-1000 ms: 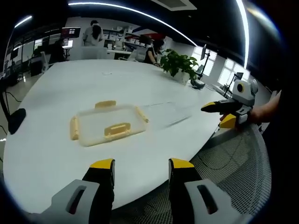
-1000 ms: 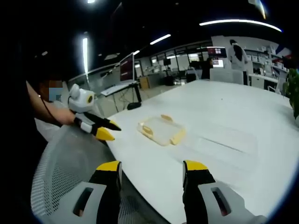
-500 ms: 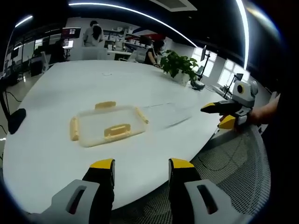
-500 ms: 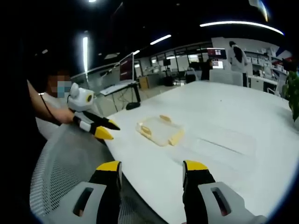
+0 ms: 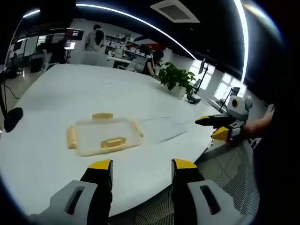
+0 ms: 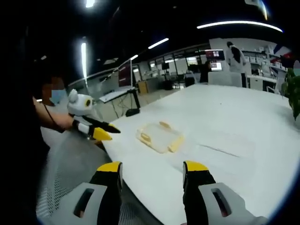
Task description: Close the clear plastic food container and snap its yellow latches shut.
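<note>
A clear plastic container piece (image 5: 104, 136) with yellow latches on its sides lies flat on the white table (image 5: 56, 93). A second, faint clear flat piece (image 5: 164, 123) lies just to its right; I cannot tell which is the lid. My left gripper (image 5: 142, 165) is open over the table's near edge, short of the latched piece. My right gripper (image 5: 208, 128) hovers open at the table's right edge, held by a hand. From the right gripper view, my right gripper (image 6: 153, 167) stands open, the latched piece (image 6: 159, 137) and the faint piece (image 6: 225, 144) lie ahead, and my left gripper (image 6: 102, 131) is open.
A potted plant (image 5: 177, 75) stands on the far right of the table. A mesh chair (image 5: 225, 187) sits below the near edge, also seen as mesh chair (image 6: 61, 183). People (image 5: 96, 38) and desks with monitors are far behind.
Both views have shifted slightly with the hands. The container pieces lie where they were, and both grippers remain open.
</note>
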Motion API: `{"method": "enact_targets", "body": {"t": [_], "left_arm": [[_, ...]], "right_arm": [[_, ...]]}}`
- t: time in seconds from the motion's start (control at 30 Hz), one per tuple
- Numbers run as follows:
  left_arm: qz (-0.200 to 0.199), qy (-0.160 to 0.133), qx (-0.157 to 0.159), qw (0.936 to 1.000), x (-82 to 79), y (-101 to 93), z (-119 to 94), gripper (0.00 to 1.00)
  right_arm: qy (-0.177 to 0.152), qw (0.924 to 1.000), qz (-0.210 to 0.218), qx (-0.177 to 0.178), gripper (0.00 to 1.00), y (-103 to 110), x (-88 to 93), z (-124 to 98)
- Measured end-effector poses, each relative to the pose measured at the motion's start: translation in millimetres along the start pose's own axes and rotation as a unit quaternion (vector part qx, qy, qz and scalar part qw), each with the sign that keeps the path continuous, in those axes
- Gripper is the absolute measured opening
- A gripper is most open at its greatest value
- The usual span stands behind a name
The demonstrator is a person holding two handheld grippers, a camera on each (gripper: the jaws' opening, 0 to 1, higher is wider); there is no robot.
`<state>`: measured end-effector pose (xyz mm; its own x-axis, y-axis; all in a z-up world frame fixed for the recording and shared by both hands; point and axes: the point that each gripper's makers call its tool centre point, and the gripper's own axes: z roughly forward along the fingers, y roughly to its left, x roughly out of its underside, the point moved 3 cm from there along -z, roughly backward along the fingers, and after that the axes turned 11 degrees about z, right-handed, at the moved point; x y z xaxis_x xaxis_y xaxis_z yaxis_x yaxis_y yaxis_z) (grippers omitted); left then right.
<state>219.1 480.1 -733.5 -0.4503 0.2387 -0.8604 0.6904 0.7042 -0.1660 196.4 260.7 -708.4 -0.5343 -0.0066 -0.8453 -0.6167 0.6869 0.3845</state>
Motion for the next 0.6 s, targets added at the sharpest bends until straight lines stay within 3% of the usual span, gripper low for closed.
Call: {"method": "enact_targets", "body": {"t": [0.17, 0.37, 0.47, 0.6], "left_arm": [[0.001, -0.015, -0.002, 0.9999, -12.3, 0.0, -5.2, 0.44], [0.007, -0.011, 0.006, 0.9999, -13.7, 1.2, -1.9, 0.44], [0.017, -0.017, 0.013, 0.9996, -16.8, 2.0, -0.4, 0.39], [0.024, -0.024, 0.016, 0.9993, -21.7, 5.0, 2.3, 0.40]], "right_arm": [[0.001, 1.0000, -0.007, -0.004, 0.52, 3.3, -2.5, -0.5], [-0.012, 0.9999, -0.004, -0.003, 0.52, 2.8, -16.6, 1.0], [-0.020, 0.9998, -0.002, -0.004, 0.51, 2.3, -23.3, 4.5], [-0.020, 0.9998, 0.002, -0.007, 0.52, 1.8, -23.7, 8.0]]}}
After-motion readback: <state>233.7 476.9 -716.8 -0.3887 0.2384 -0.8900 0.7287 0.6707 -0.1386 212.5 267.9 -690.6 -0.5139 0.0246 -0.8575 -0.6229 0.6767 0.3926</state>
